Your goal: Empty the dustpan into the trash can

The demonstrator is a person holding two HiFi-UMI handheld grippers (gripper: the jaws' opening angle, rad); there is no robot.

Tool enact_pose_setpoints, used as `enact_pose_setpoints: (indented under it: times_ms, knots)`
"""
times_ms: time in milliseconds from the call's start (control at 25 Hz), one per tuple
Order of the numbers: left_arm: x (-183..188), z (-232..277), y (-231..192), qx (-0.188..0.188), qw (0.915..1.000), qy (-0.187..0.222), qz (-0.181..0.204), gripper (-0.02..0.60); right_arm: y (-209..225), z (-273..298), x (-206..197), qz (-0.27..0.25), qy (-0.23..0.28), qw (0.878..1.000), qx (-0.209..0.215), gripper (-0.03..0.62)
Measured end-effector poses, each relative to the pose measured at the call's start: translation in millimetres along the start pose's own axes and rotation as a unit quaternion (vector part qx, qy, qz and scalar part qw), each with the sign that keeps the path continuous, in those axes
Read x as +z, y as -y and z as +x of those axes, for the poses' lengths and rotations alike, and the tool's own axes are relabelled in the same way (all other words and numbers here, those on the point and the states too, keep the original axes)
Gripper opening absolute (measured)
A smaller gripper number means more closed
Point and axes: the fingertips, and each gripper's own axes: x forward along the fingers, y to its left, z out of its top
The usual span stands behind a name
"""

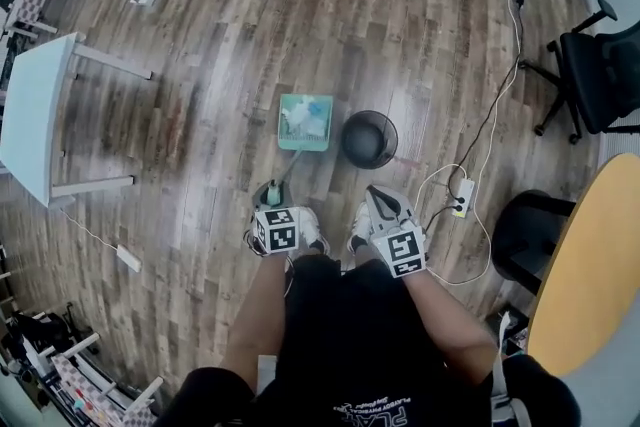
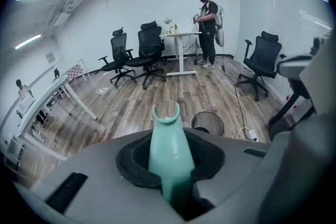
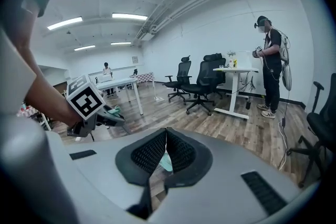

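Observation:
A teal dustpan (image 1: 305, 122) with pale scraps in it hangs just above the wooden floor. Its long handle (image 2: 169, 147) runs back into my left gripper (image 1: 272, 191), which is shut on it. In the left gripper view the handle stands up between the dark pads (image 2: 137, 157). A black mesh trash can (image 1: 369, 138) stands right beside the pan; the same trash can (image 2: 208, 123) shows past the handle. My right gripper (image 1: 378, 197) hovers in front of my right shoe, near the can. Its pads (image 3: 152, 152) meet at the tips, with nothing between them.
A white power strip (image 1: 461, 197) and cables lie on the floor right of the can. A black stool (image 1: 525, 230) and a round yellow table (image 1: 590, 255) stand at the right, a white table (image 1: 35, 105) at the left. Office chairs (image 2: 149, 50) and a standing person (image 2: 210, 23) are farther off.

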Motion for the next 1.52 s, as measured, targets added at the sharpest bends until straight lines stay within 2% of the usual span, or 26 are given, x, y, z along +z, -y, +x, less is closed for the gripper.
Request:
enact_pose_setpoints:
  times_ms: [360, 480, 680, 800, 880, 1000, 1240, 1520]
  knots:
    - [-12, -85, -8, -0.011, 0.9971, 0.058, 0.049, 0.097, -26, -39, 24, -0.034, 0.024, 0.998, -0.039, 0.025]
    - [-27, -107, -12, -0.019, 0.9944, 0.069, 0.078, 0.097, -40, -53, 34, -0.043, 0.034, 0.997, -0.059, 0.025]
    - [-43, -138, -12, -0.032, 0.9905, 0.085, 0.103, 0.097, -62, -81, 48, -0.058, 0.051, 0.994, -0.083, 0.025]
    - [-48, -157, -8, -0.035, 0.9850, 0.100, 0.136, 0.098, -71, -99, 49, -0.056, 0.058, 0.992, -0.099, 0.025]
    - [-51, -168, -2, -0.035, 0.9770, 0.111, 0.178, 0.098, -77, -110, 48, -0.053, 0.062, 0.991, -0.109, 0.025]
    - [-52, -178, 8, -0.034, 0.9591, 0.126, 0.251, 0.098, -84, -123, 44, -0.049, 0.065, 0.989, -0.122, 0.025]
    - [-45, -181, 20, -0.023, 0.9273, 0.149, 0.343, 0.098, -89, -140, 43, -0.047, 0.078, 0.986, -0.140, 0.025]
    - [-36, -183, 36, -0.019, 0.8747, 0.167, 0.455, 0.100, -84, -154, 43, -0.045, 0.083, 0.983, -0.159, 0.025]
